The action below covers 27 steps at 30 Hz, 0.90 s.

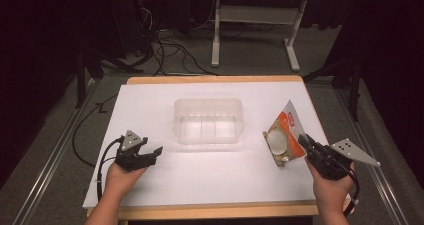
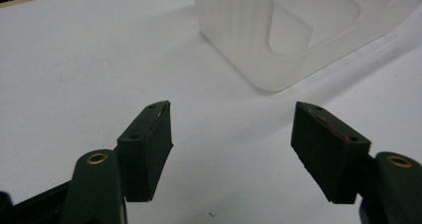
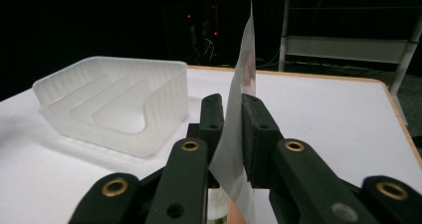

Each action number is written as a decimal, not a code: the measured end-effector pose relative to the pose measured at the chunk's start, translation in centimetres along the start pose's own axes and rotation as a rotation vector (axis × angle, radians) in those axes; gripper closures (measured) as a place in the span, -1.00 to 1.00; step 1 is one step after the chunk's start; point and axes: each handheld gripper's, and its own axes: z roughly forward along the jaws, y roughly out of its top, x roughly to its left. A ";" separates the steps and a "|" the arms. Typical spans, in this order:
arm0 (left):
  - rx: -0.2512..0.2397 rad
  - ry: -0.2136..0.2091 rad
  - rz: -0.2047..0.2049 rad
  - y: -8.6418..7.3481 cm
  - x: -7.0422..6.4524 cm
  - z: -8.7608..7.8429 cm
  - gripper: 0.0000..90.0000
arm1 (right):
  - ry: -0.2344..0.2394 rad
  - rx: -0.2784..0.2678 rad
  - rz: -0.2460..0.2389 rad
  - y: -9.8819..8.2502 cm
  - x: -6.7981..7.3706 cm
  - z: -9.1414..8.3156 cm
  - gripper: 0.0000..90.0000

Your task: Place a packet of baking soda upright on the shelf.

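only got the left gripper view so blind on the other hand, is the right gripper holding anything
observer: Yes, the right gripper has the edge of a food packet between its jaws.
operator: is it in the bin yet
observer: No, it is at the right side of the table, apart from the clear bin.
operator: anything in the bin
observer: It looks empty in the high view.
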 end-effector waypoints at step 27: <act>-0.007 -0.005 0.024 0.1 -0.2 -0.2 -0.28 | -0.097 0.054 -0.009 -2.0 -0.5 2.1 1.00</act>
